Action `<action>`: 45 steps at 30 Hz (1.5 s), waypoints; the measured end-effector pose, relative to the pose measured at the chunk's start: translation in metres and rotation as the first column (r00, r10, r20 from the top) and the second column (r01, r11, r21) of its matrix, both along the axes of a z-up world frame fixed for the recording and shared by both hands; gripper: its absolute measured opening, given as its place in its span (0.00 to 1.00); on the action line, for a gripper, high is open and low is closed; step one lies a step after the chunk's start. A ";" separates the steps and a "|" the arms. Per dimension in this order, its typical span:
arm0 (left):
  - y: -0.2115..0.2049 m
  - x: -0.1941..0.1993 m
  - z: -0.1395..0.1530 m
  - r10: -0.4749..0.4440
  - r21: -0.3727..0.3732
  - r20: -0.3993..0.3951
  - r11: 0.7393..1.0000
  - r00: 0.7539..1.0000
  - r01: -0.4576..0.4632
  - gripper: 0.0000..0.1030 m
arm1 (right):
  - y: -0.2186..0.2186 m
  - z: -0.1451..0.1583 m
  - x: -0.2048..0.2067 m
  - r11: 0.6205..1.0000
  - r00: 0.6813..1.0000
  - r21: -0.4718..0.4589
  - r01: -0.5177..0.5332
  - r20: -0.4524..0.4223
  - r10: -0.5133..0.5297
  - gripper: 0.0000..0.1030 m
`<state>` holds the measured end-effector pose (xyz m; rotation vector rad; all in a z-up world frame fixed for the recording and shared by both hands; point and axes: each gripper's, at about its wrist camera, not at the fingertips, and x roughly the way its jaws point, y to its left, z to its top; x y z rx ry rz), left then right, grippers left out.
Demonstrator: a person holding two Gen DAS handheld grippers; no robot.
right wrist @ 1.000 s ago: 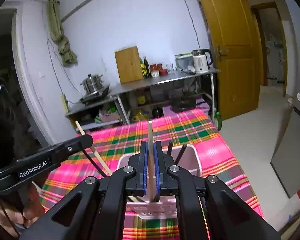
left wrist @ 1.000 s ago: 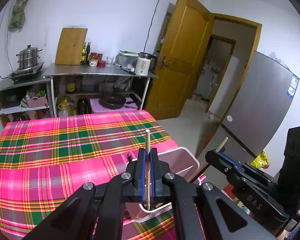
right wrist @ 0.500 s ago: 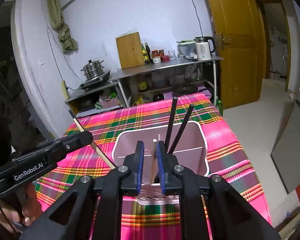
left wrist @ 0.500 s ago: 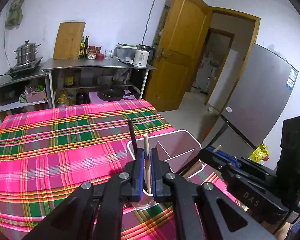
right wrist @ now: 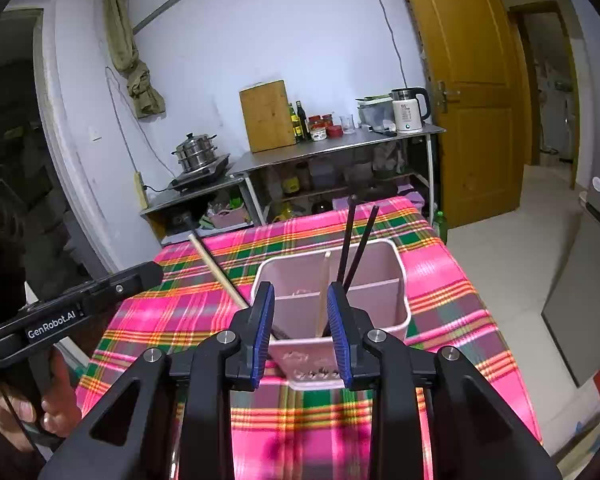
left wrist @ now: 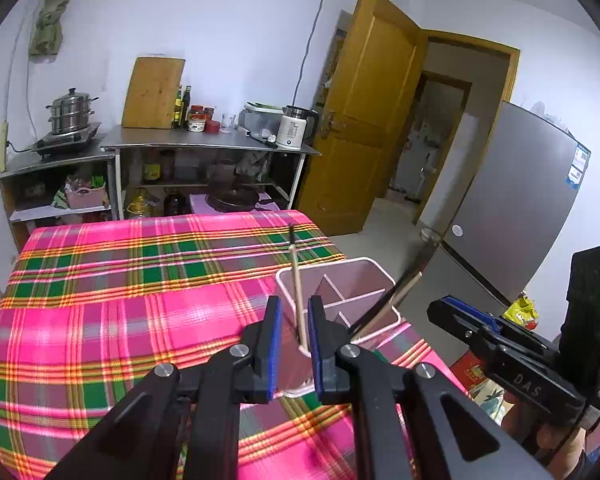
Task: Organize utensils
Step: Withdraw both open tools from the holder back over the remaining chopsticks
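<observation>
A pink divided utensil holder (left wrist: 374,280) (right wrist: 396,280) stands on the plaid tablecloth (left wrist: 140,300) near its right edge. My left gripper (left wrist: 294,322) is open; a wooden chopstick (left wrist: 298,296) stands free in the holder between its jaws. My right gripper (right wrist: 300,310) is open just before the holder; a wooden chopstick (right wrist: 323,292) stands inside it. Two black chopsticks (right wrist: 354,244) lean in the back compartment. Another wooden chopstick (right wrist: 216,268) leans out to the left.
A steel counter (left wrist: 204,144) with kettle (left wrist: 292,132), jars and cutting board stands behind the table. A steamer pot (left wrist: 70,114) sits on a stove at left. A wooden door (left wrist: 364,120) and a grey fridge (left wrist: 512,208) are at right.
Both grippers opened and let go of their wooden chopsticks, which now stand in the holder. Both grippers pulled back a little from the holder.
</observation>
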<state>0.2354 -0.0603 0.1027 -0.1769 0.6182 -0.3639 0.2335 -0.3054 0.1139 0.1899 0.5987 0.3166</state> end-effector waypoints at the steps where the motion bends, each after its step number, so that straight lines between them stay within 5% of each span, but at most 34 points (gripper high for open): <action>1: 0.003 -0.005 -0.001 0.002 -0.001 0.001 1.000 1.000 -0.002 0.12 | 0.000 -0.001 -0.005 1.000 1.000 0.004 -0.004 -0.004 0.004 0.27; 25: 0.077 -0.101 -0.090 0.148 0.053 -0.141 0.988 0.979 -0.142 0.12 | 0.048 -0.055 -0.071 0.991 0.984 0.018 -0.134 -0.117 0.135 0.27; 45: 0.110 -0.059 -0.157 0.254 0.078 -0.283 0.967 0.925 -0.242 0.21 | 0.094 -0.107 -0.052 0.975 0.943 -0.007 -0.224 -0.252 0.215 0.27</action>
